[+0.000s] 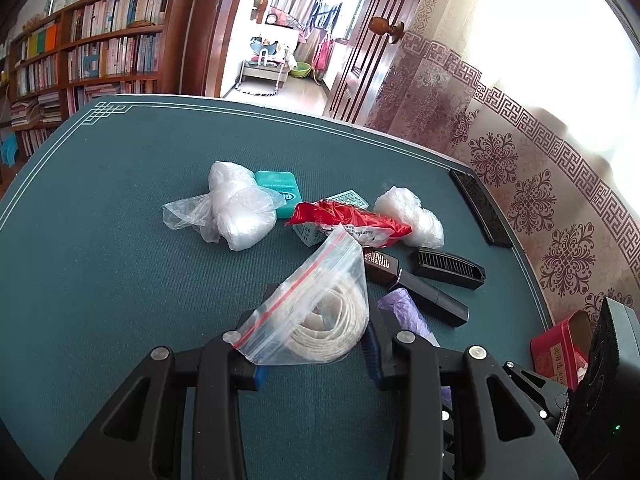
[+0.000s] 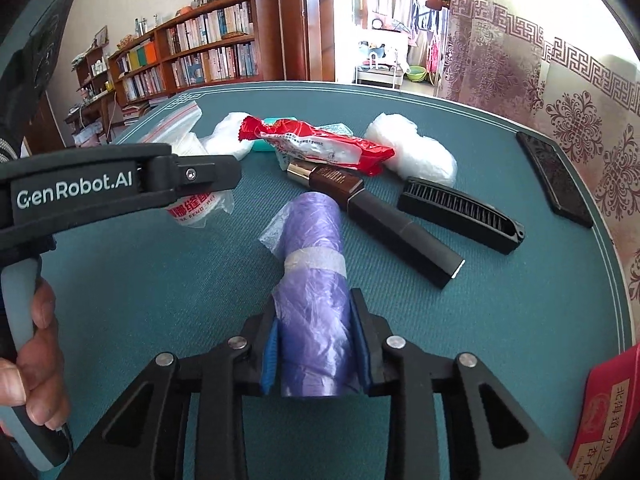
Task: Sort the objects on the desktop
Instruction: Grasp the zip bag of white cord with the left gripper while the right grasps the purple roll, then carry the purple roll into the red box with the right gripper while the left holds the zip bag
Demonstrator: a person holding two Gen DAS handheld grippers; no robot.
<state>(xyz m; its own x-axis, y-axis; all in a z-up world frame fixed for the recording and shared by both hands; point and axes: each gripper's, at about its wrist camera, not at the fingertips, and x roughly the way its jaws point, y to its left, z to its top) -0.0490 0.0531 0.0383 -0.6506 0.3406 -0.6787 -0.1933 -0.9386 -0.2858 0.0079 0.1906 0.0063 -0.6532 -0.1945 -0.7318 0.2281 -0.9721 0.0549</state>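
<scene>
Right gripper [image 2: 316, 350] (pinching) purple roll [image 2: 310, 280]

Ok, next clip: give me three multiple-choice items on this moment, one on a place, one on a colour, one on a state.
1. Where is the black comb?
A. On the table, right of the dark bottle
B. Inside the zip bag
C. On the bookshelf

2. What colour is the bag roll?
A. Yellow
B. Purple
C. Orange

3. What is the right gripper doing?
A. Open above a bare patch of table
B. Closed on the comb
C. Gripping the bag roll

Answers: 1 A, the comb lies flat on the table beside the dark bottle. 2 B, its plastic is purple. 3 C, both blue pads press its sides.
</scene>
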